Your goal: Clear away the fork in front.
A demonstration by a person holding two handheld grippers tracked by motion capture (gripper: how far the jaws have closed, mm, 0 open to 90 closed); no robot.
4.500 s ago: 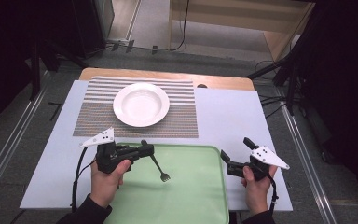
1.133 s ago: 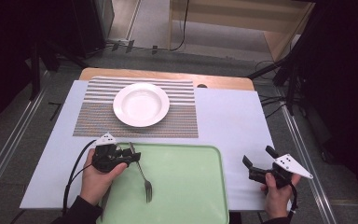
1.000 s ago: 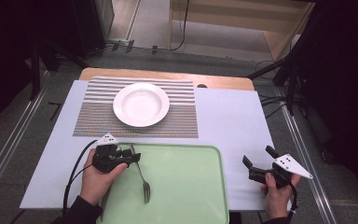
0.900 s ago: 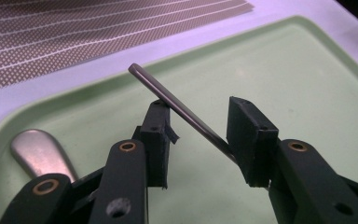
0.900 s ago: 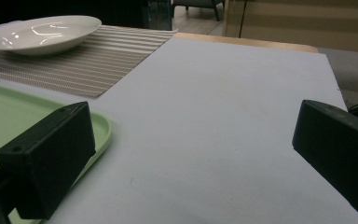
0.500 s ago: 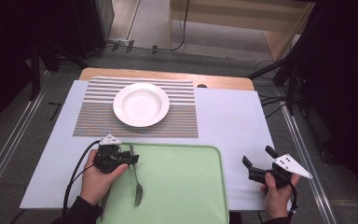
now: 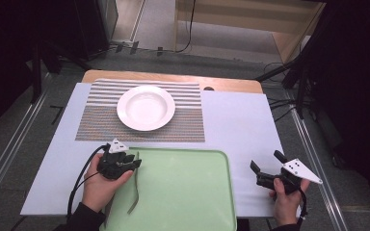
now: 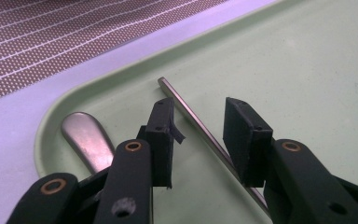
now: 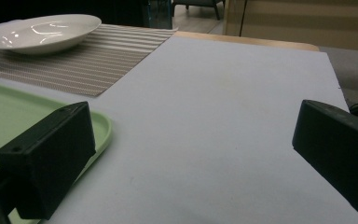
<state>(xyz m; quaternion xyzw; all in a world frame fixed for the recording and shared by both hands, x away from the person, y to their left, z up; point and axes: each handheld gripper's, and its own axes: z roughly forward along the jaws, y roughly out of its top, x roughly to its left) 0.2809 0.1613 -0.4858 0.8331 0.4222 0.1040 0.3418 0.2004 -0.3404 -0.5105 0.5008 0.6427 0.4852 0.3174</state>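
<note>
The thin metal utensil (image 7: 135, 192) lay in the near-left part of the green tray (image 7: 192, 159). Its handle ran between the parted jaws of your left hand-held gripper (image 7: 125, 163), unclamped. It looked stiff, light and slippery; take it mid-handle, across the flat. Its working end was hard to make out. Your right hand-held gripper (image 7: 265, 161) gaped empty over the counter (image 7: 241, 120).

So that's one white plate (image 7: 146, 107), one striped placemat (image 7: 96, 120), one green tray (image 7: 192, 192), and two utensils: a fork (image 7: 136, 193) and a spoon (image 8: 86, 137).
</note>
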